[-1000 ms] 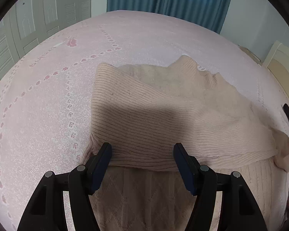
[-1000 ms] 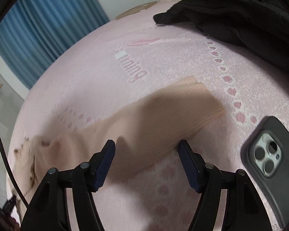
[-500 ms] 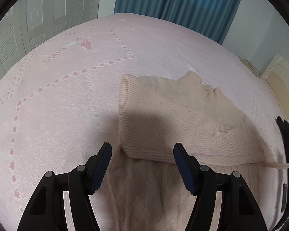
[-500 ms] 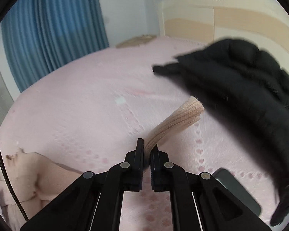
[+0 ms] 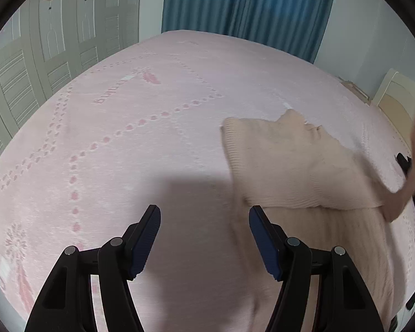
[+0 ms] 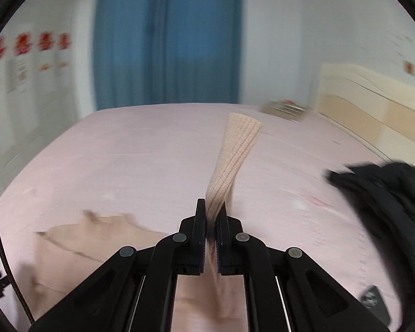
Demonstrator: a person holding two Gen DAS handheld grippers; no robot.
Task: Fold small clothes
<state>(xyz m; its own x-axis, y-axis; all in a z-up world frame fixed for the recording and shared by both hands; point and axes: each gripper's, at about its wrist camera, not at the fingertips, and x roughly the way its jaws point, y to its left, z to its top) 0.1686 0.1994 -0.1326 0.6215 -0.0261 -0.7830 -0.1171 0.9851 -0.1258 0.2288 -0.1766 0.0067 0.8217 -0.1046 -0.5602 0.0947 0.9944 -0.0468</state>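
Sleeve [image 6: 231,163] of the beige sweater [image 5: 296,171] is pinched in the right gripper [image 6: 211,215], lifted right of the body on the bed [image 5: 152,144]; the fold likely runs leftward. Left gripper [image 5: 204,238] hangs spread, empty, near-left.

Bed [image 5: 157,149] with pink patterned cover fills the foreground (dotted lines and a feather motif woven in). Blue curtain [image 5: 249,8] hangs full-height behind it. Pale panelled wardrobe doors [image 5: 41,55] at left. Cream wooden headboard [image 6: 373,110] at right against a plain white wall [image 6: 290,27]. Soft, even light.
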